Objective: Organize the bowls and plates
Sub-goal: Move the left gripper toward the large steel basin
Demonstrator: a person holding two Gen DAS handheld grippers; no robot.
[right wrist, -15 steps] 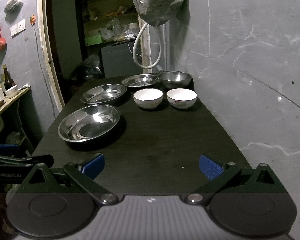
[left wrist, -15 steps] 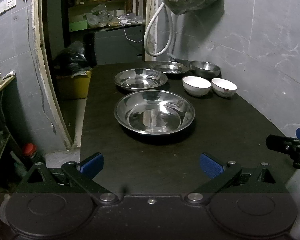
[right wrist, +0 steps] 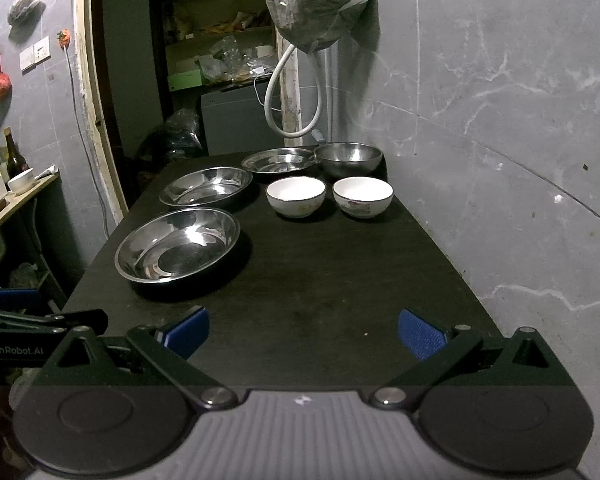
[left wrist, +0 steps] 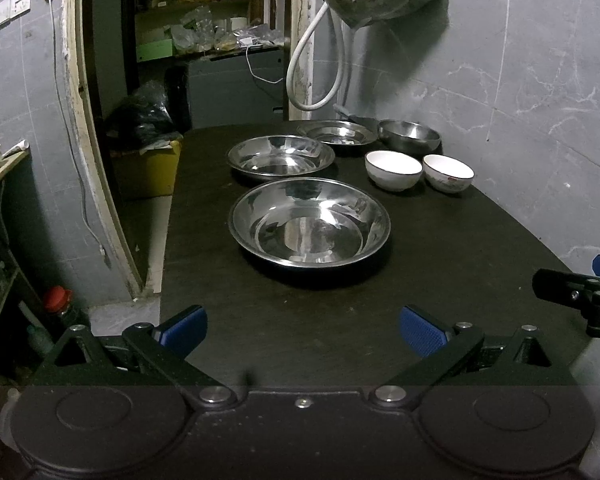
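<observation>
Three steel plates lie on the dark table [left wrist: 460, 248]: a near one [left wrist: 309, 222] [right wrist: 178, 244], a middle one [left wrist: 281, 157] [right wrist: 207, 191] and a far one [left wrist: 337, 132] [right wrist: 278, 164]. A steel bowl [left wrist: 409, 135] [right wrist: 348, 158] stands at the back. Two white bowls [left wrist: 393, 169] [left wrist: 448, 172] sit side by side, also in the right wrist view [right wrist: 296, 196] [right wrist: 363, 195]. My left gripper [left wrist: 303, 330] is open and empty over the near table edge. My right gripper [right wrist: 303, 330] is open and empty, to the right of the left one.
A grey marble wall [right wrist: 500, 120] runs along the table's right side. A full plastic bag [right wrist: 320, 4] and a white hose [right wrist: 292, 92] hang above the far end. An open doorway with cluttered shelves [left wrist: 204, 40] lies behind. A side shelf with bottles [right wrist: 4, 184] stands left.
</observation>
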